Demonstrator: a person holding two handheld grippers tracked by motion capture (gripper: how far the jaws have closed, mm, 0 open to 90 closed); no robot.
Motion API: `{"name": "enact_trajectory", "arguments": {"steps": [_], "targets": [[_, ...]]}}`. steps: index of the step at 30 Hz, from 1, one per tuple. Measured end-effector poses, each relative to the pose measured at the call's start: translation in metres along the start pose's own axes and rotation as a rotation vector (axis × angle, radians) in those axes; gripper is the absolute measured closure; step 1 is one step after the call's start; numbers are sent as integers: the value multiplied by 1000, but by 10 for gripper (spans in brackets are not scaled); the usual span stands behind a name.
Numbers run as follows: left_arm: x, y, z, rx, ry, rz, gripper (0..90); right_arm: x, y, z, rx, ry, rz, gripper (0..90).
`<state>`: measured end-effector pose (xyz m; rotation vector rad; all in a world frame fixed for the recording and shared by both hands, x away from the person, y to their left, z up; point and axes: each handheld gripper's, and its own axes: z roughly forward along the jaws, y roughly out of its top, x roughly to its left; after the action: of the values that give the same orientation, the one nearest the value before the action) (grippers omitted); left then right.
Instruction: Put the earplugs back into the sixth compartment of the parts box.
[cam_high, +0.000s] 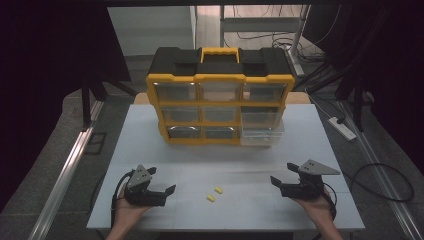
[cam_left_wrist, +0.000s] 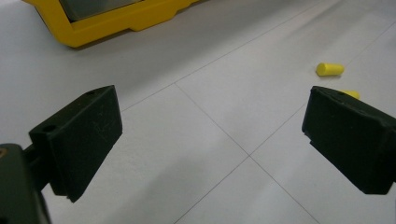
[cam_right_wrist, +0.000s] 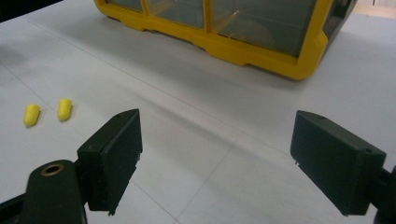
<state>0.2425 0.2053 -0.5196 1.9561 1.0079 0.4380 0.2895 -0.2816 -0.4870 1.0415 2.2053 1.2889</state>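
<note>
A yellow-and-black drawer organizer (cam_high: 220, 95) stands upright toward the far middle of the white table (cam_high: 150, 150), its clear-fronted drawers facing the person. The bottom-right drawer (cam_high: 261, 135) is pulled partway out from the frame, the others sit flush. A yellow carry handle (cam_high: 220, 54) lies on its black top.

On the near part of the table, between the two hands, lie two small yellow foam earplugs (cam_high: 214, 194), just beside each other but not touching, well apart from the organizer.

The left gripper (cam_high: 160, 192) is held low at the near left, its jaws spread wide and gripping nothing; in the left gripper view (cam_left_wrist: 210, 140) bare table shows between them, with one earplug (cam_left_wrist: 329, 69) off to the right and the other partly hidden behind the right jaw.

The right gripper (cam_high: 282, 177) is held at the near right, likewise wide open and empty (cam_right_wrist: 215, 154); its view shows both earplugs (cam_right_wrist: 46, 112) to the left and the organizer's yellow base (cam_right_wrist: 243, 49) ahead
</note>
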Motion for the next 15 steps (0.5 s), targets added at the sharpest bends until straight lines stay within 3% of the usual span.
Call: {"name": "enact_trajectory", "arguments": {"steps": [15], "targets": [[-1,0,2,7,-9,0,46,19,28,12,13,45,-56,177]]}}
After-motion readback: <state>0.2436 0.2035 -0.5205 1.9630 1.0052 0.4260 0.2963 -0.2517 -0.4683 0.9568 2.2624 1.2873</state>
